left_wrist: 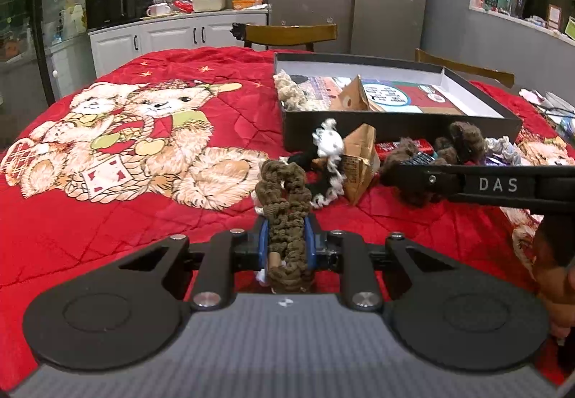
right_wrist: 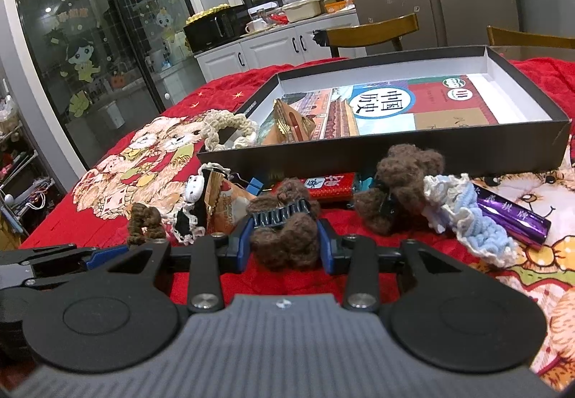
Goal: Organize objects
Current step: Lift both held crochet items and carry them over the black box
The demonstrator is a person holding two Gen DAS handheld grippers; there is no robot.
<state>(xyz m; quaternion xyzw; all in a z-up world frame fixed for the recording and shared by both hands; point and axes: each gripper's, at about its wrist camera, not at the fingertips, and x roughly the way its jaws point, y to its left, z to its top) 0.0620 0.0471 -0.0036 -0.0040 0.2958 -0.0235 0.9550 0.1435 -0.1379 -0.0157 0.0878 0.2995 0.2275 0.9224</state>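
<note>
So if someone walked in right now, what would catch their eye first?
Probably the bright red teddy-bear blanket covering the table. Next, the black box at the far side with a colourful book inside and a clutter of crocheted pieces in front of it. Each gripper grips one: the left gripper an olive-brown scrunchie, the right gripper a fuzzy brown hair clip.

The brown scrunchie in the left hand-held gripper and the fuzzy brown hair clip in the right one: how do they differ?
The brown scrunchie is a thin, ruffled, olive-brown loop; the fuzzy hair clip is a bulkier, darker brown woolly lump.
The scrunchie is all fabric; the hair clip shows a dark toothed comb on top.
The left hand-held gripper pinches the scrunchie narrowly; the right hand-held gripper stands wider around the clip.
Both are gripped, just above the red blanket.
</note>
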